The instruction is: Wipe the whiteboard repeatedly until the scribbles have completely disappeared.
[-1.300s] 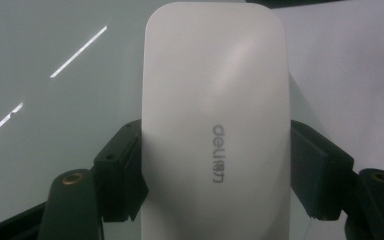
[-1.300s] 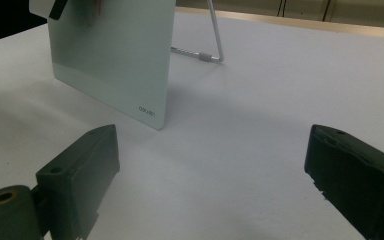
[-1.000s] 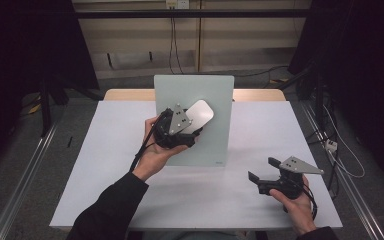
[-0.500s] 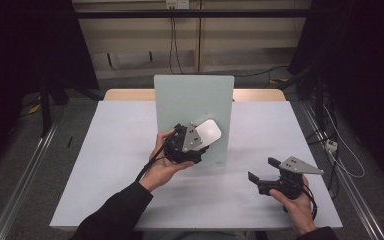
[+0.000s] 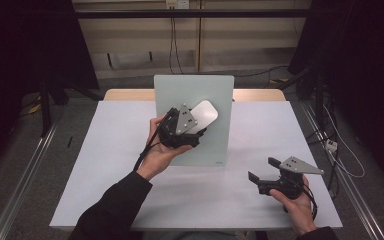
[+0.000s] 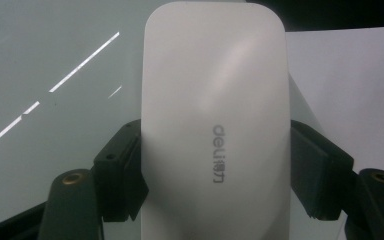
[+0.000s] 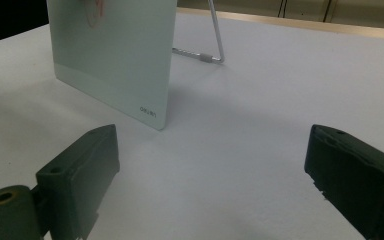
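While clamped between the two black jaws of the left gripper, held by its long sides: a white eraser-like block with rounded corners and grey "deli" lettering on its face. Seen from the high view up against the pale green glass board, near the board's middle, with the grey three-cornered plate on top of the gripper tilted toward the person. Propped upright on the white table by a thin metal stand behind it, with a small logo at the lower corner. Resting low over the near right part of the table, well apart from the board and the block: the right gripper, jaws spread wide with nothing between them, bare table surface visible in the gap. Pointed toward the board's lower edge, not touching it.
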Tool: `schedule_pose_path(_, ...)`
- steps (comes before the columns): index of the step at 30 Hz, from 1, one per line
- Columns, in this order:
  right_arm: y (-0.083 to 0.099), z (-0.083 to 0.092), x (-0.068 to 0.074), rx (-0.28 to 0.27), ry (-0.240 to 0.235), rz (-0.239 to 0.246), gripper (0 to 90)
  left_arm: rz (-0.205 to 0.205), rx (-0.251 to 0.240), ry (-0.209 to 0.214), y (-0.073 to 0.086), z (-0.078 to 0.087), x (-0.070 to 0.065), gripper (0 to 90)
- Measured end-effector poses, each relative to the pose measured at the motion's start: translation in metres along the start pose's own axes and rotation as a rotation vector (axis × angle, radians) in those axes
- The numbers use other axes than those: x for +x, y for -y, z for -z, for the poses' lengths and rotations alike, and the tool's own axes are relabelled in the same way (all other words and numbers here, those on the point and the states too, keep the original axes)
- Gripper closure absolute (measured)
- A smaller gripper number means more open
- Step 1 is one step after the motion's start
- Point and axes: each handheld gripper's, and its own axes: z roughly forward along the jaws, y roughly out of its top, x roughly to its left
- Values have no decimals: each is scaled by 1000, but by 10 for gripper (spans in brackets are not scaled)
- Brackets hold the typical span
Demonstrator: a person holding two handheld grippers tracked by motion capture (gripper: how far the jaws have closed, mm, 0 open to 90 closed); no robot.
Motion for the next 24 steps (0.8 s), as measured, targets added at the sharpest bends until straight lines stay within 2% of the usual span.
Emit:
schedule_pose_path(1,0,0,0,0,0,1,73,-2,9,7,1,0,-1,310)
schedule_pose_path(2,0,0,0,0,1,1,73,20,12,27,4,-2,-3,310)
schedule_pose_path(3,0,0,0,0,2,1,73,17,16,40,6,-3,-5,310)
schedule_pose_path(4,0,0,0,0,2,3,73,-4,32,37,8,-4,-9,310)
schedule_pose_path(8,0,0,0,1,3,1,73,-38,75,76,20,-10,-25,310)
schedule_pose_path(11,0,0,1,1,2,-2,73,-50,92,82,24,-12,-31,310)
schedule_pose_path(13,0,0,0,1,1,1,73,-32,76,90,22,-12,-28,311)
schedule_pose_path(14,0,0,0,0,2,3,73,-31,82,84,20,-10,-26,310)
schedule_pose_path(18,0,0,0,0,3,-5,73,-4,46,49,10,-4,-10,310)
schedule_pose_path(20,0,0,0,1,1,-3,73,32,27,44,2,-2,-1,310)
schedule_pose_path(24,0,-1,0,0,1,-2,73,26,13,20,-4,-3,-1,310)
